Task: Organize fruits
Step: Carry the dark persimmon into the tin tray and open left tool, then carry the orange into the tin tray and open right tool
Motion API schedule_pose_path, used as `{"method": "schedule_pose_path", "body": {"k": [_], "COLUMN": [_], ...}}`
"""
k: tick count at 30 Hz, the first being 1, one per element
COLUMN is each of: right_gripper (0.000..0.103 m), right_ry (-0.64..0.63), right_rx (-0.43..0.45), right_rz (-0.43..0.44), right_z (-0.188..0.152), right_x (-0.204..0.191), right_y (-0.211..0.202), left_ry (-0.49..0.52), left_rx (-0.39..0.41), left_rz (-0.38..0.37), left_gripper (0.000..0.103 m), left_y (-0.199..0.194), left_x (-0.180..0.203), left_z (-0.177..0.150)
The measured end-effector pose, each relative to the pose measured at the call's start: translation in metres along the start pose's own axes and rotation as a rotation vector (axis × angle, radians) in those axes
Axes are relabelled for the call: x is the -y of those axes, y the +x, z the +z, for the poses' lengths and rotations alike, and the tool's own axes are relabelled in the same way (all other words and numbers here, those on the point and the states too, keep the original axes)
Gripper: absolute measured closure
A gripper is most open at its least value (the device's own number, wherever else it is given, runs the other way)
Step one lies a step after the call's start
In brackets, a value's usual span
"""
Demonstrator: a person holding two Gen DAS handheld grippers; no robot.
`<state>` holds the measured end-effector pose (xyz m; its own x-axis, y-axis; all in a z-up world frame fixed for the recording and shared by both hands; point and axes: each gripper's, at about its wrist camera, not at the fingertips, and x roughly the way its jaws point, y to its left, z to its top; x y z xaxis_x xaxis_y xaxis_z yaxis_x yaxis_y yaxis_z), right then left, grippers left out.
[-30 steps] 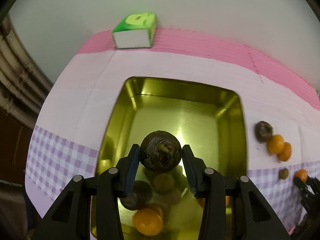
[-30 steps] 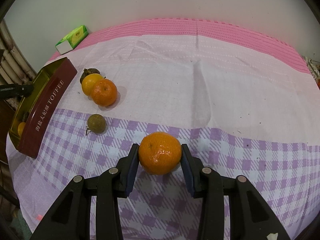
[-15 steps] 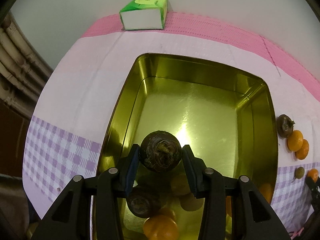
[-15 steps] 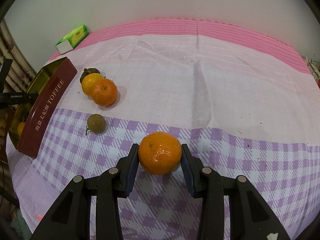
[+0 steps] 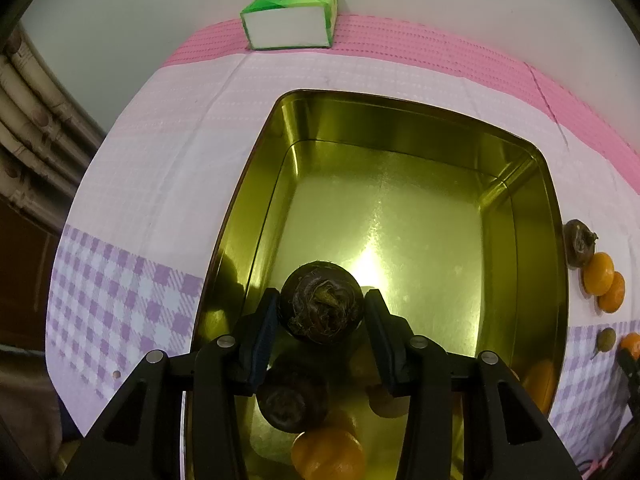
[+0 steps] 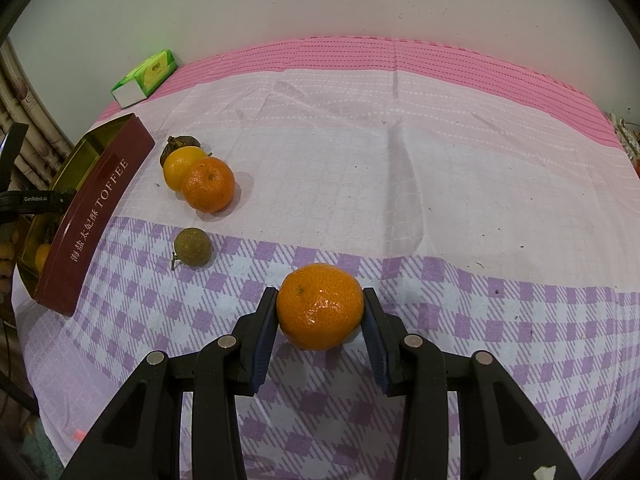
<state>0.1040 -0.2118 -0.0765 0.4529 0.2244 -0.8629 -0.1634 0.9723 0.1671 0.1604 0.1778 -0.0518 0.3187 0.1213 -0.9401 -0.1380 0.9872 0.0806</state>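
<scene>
My left gripper is shut on a dark brown fruit and holds it inside the gold tin, above its floor. Under it lie another dark fruit and an orange. My right gripper is shut on an orange over the purple-checked cloth. On the cloth beside the tin lie two oranges, a dark fruit and a small green-brown fruit.
A green tissue pack lies at the table's far edge by the wall; it also shows in the right wrist view. The tin's red side reads TOFFEE. The left gripper's arm reaches over the tin. The table's left edge is near.
My left gripper has moved forward and lower into the tin with the dark fruit. My right gripper and its orange have stayed still.
</scene>
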Motion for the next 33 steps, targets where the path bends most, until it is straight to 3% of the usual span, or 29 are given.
{"method": "schedule_pose_path", "body": {"k": [7,9,20,33], "right_gripper": [0.065,0.065,0.065,0.065], "right_ry": [-0.001,0.0,-0.023,-0.045], "right_rx": [0.001,0.0,0.011,0.04], "right_rz": [0.0,-0.001,-0.023,-0.04], "right_z": [-0.001,-0.001,0.001,-0.001], "right_x": [0.0,0.0,-0.005,-0.019], "right_y": [0.0,-0.001,-0.002,-0.014], "left_ry": [0.009,0.015,0.04,-0.034], "left_rx": [0.024,0.043,0.135,0.213], "left_rz": [-0.018,-0.017,0.023,0.038], "left_gripper": [0.056,0.048,0.033,0.033], "left_y": [-0.02,-0.029,-0.07,-0.099], "left_x": [0.0,0.0,-0.005,-0.041], "left_z": [-0.002,-0.004,-0.029,-0.07]}}
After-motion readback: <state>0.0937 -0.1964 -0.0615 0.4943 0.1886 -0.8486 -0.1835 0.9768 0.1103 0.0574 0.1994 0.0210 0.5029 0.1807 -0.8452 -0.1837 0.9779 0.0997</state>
